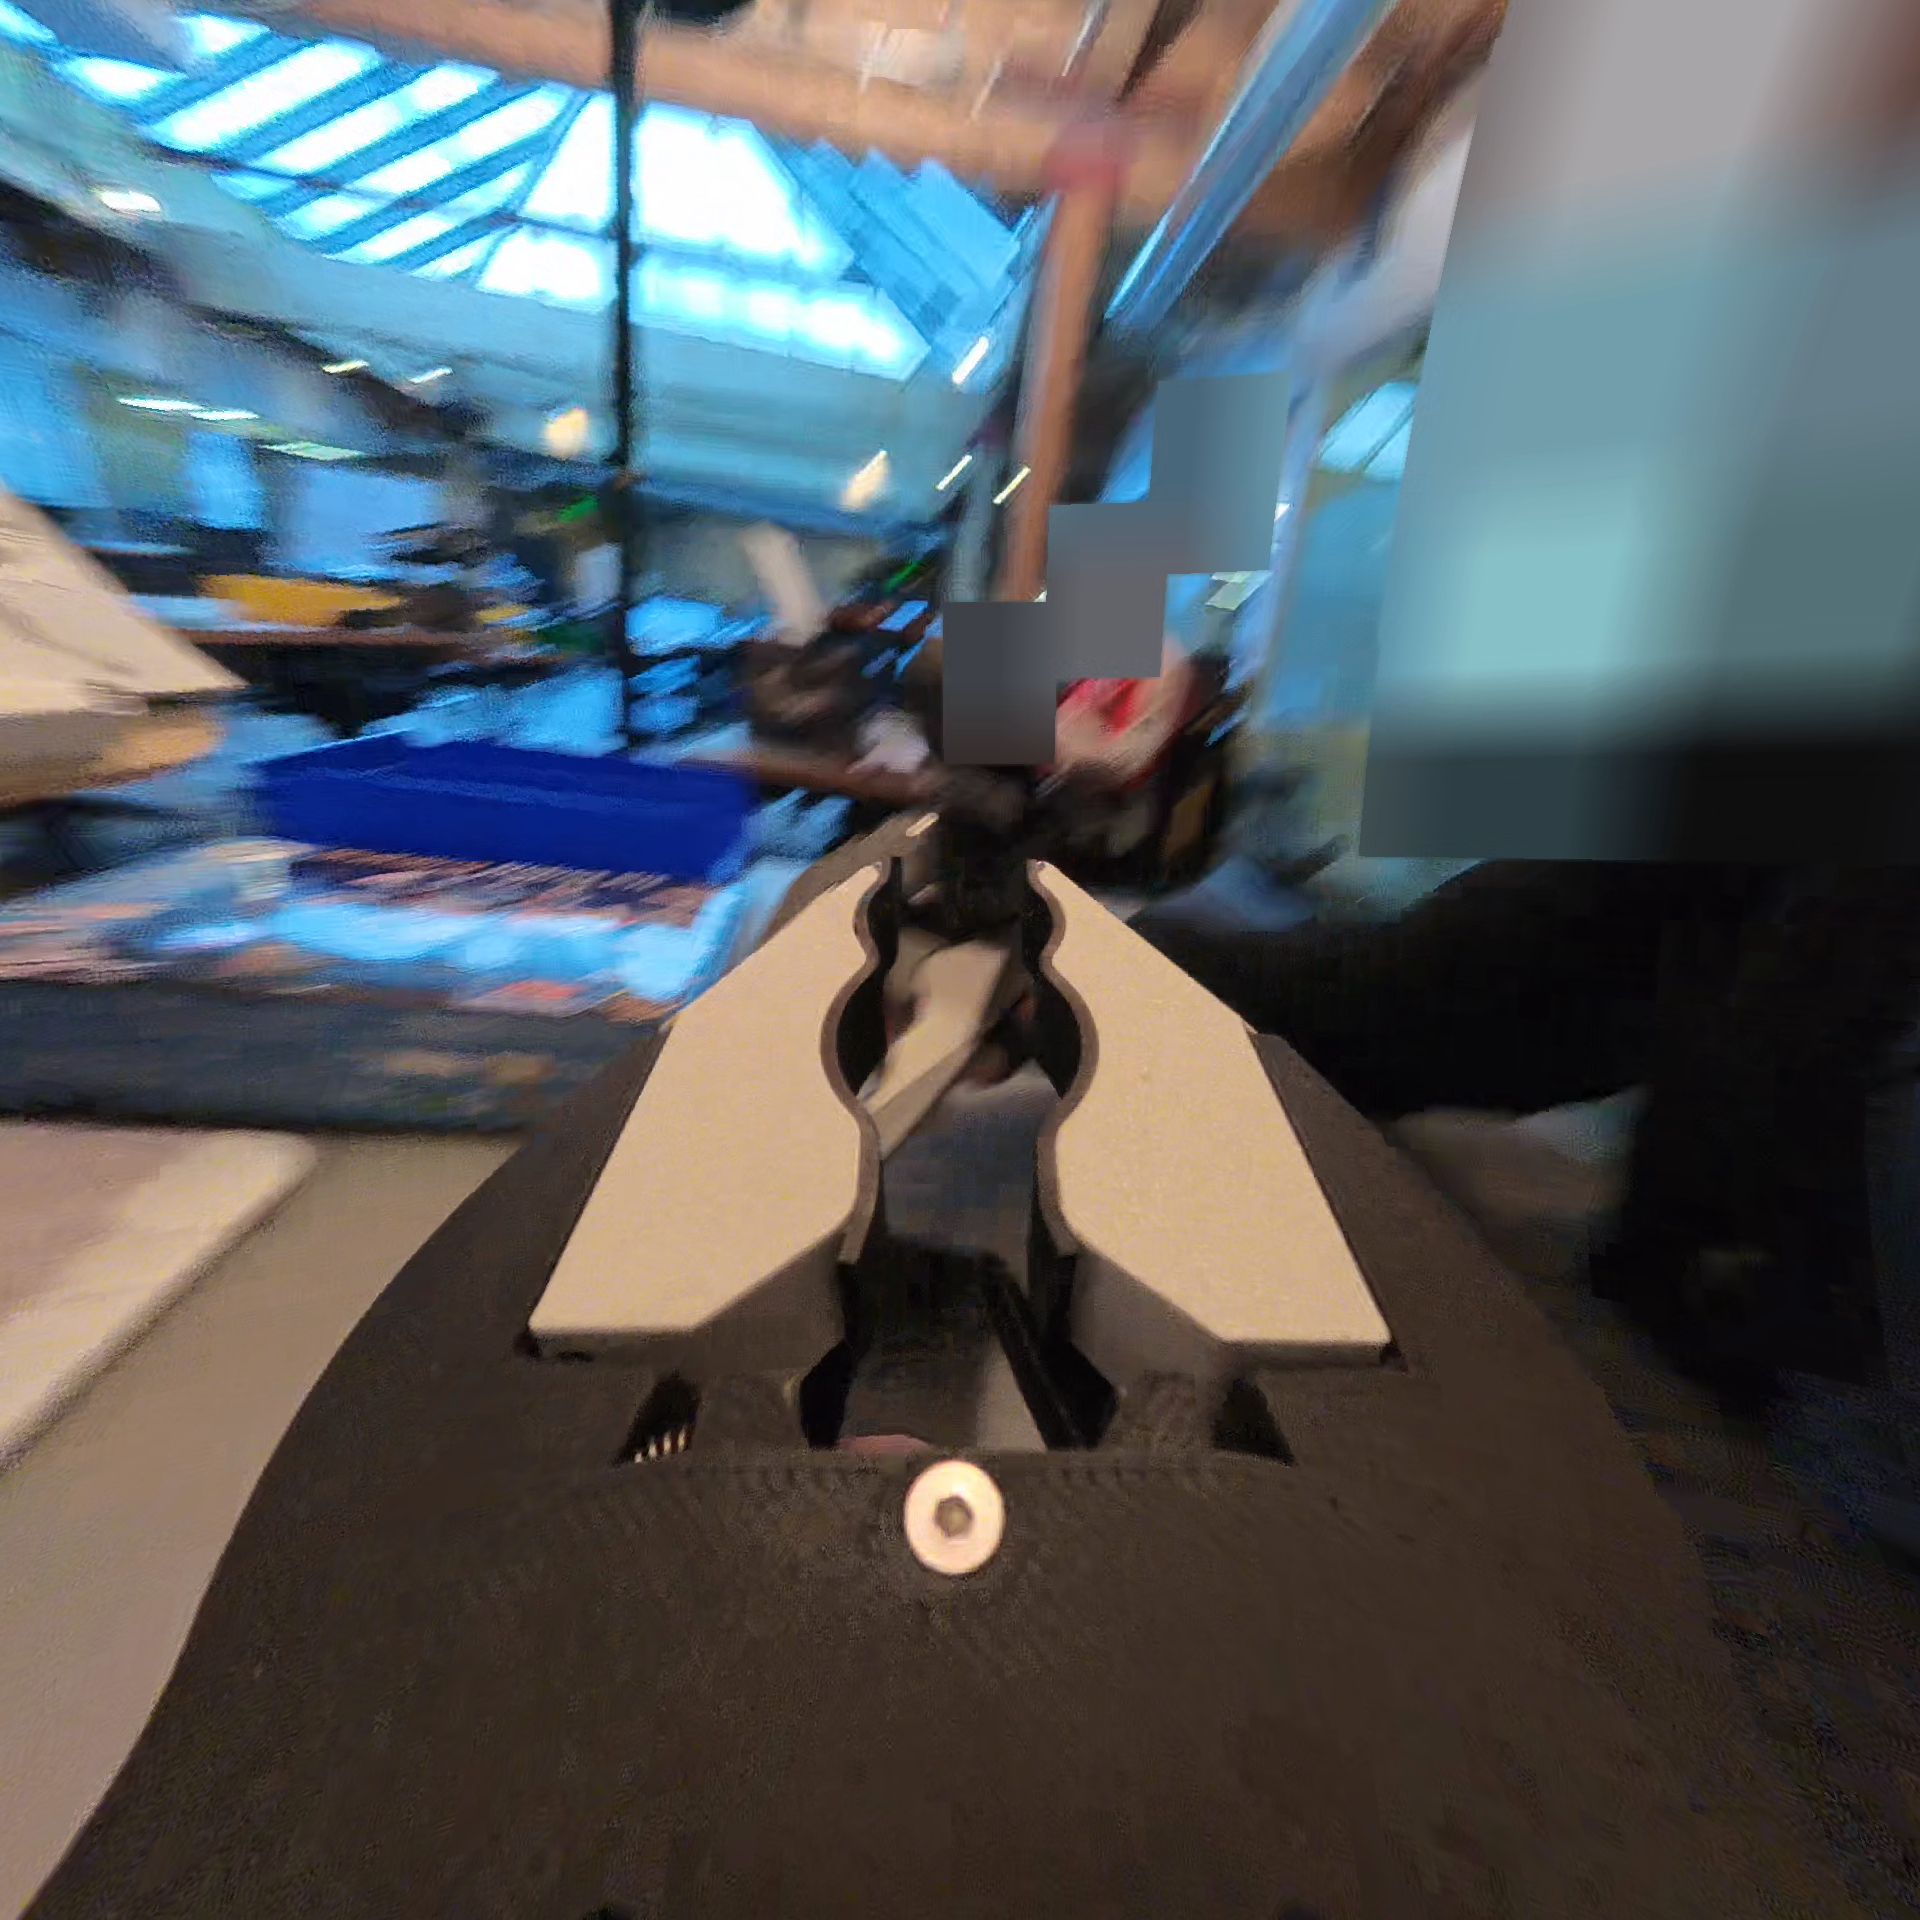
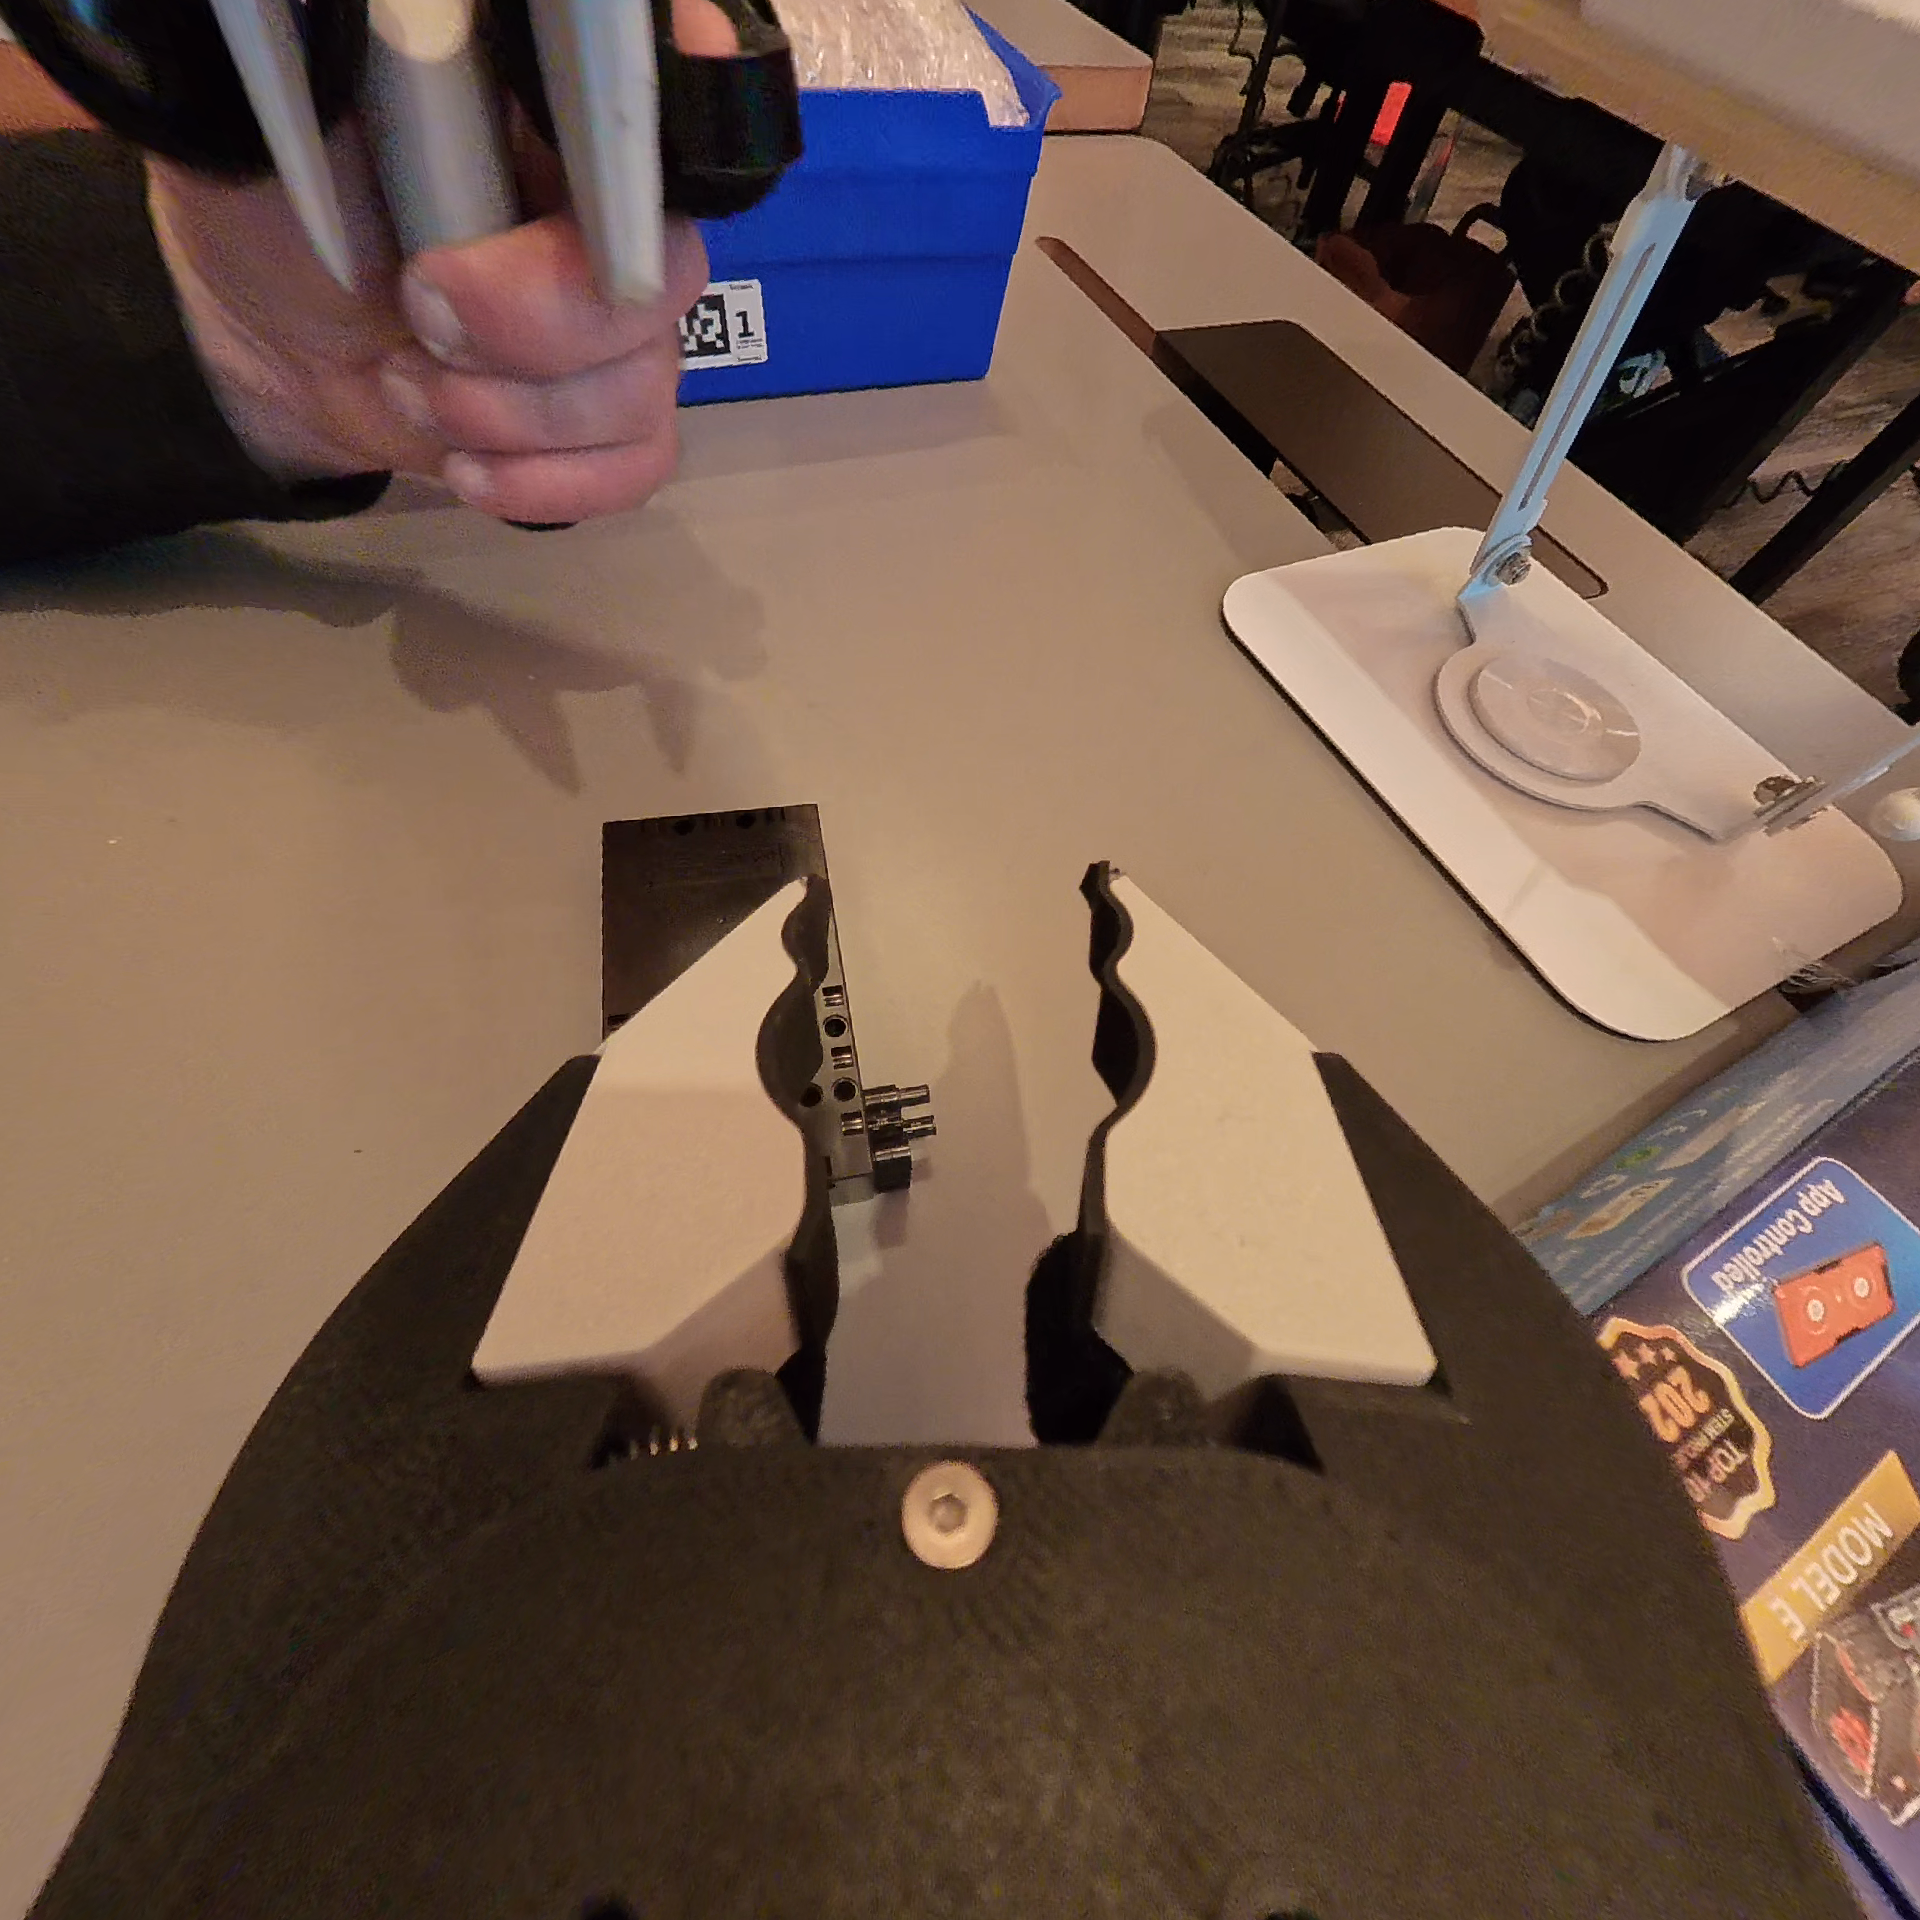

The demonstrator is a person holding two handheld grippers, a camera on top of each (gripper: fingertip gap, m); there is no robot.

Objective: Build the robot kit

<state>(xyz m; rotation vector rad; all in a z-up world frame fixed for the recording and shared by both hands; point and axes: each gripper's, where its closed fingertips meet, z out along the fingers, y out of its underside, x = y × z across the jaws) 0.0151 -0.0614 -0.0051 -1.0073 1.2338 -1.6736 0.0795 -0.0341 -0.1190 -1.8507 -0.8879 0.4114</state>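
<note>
My right gripper (image 2: 951,878) is open and empty, low over a grey table (image 2: 312,935). A flat black block (image 2: 717,914) lies on the table under its left finger. Small black pegs (image 2: 894,1127) stick out of the block's near end into the gap between the fingers. My left gripper (image 1: 961,868) is raised and its view is blurred. Its jaws stand a narrow gap apart with nothing clamped. It also shows in the right wrist view (image 2: 488,286), held by a hand (image 2: 520,395) at the top left. A silvery cylinder (image 2: 436,135) shows between its fingers, not gripped.
A blue bin (image 2: 873,239) with a white tag stands at the back of the table. A white stand base (image 2: 1558,769) with a metal arm sits on the right. A printed cardboard box (image 2: 1787,1403) lies at the near right. A dark-sleeved person (image 1: 1558,987) is close. My right fingertips sit around 15 centimetres from my left ones.
</note>
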